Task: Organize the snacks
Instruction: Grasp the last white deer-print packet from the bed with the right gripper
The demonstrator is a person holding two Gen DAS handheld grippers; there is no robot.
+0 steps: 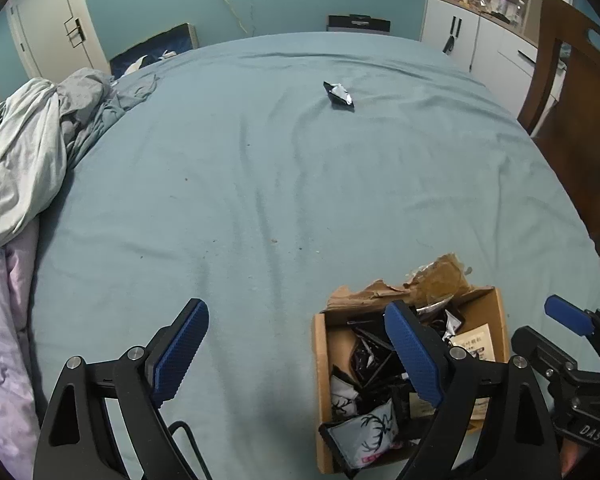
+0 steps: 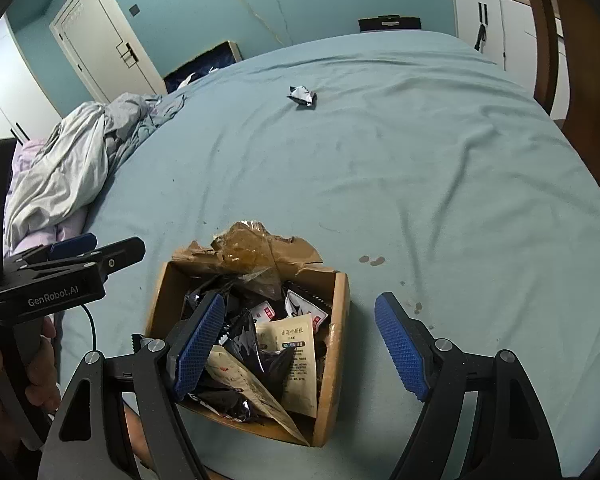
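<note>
An open cardboard box (image 1: pixel 496 312) (image 2: pixel 336 340) with torn flaps sits on the blue bed near me, holding several black, white and tan snack packets (image 1: pixel 364 432) (image 2: pixel 296 344). One black and silver snack packet (image 1: pixel 339 95) (image 2: pixel 302 97) lies alone far out on the bed. My left gripper (image 1: pixel 296 356) is open and empty, just left of the box, its right finger over the box. My right gripper (image 2: pixel 300 352) is open and empty, hovering over the box's right side. Each gripper also shows in the other's view: the right gripper's finger (image 1: pixel 568 316), the left gripper's body (image 2: pixel 72 268).
Crumpled grey and pink bedding (image 1: pixel 32 148) (image 2: pixel 68 168) is heaped at the bed's left edge. A brown wooden headboard (image 1: pixel 572 100) and white cabinets (image 1: pixel 472 40) stand to the right. A door (image 2: pixel 104 40) is at the far left. Small stains (image 2: pixel 372 260) mark the sheet.
</note>
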